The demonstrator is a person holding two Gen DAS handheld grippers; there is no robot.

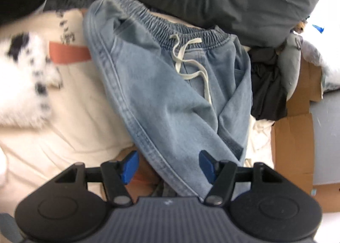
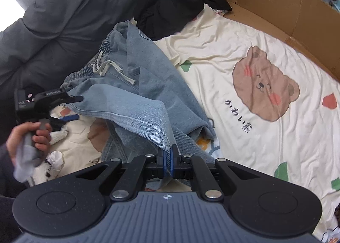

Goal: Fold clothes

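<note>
While jeans [image 2: 136, 86] blur | right gripper [image 2: 167, 159] pinches hem | left gripper [image 1: 167, 165] gapes, empty

Item — your light-blue denim trousers [image 1: 161, 94] with gathered elastic waistband [image 1: 170, 28] and cream drawstring [image 1: 191, 66], loosely tied | State — rumpled, partly doubled over, one leg end lifted off the bedding | Pose — waistband at the far end, legs running toward you | Place — on the cream bear-print sheet [image 2: 265, 41]

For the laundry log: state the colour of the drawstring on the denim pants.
Cream white drawstring on light blue denim pants; clearest in the left wrist view.
</note>
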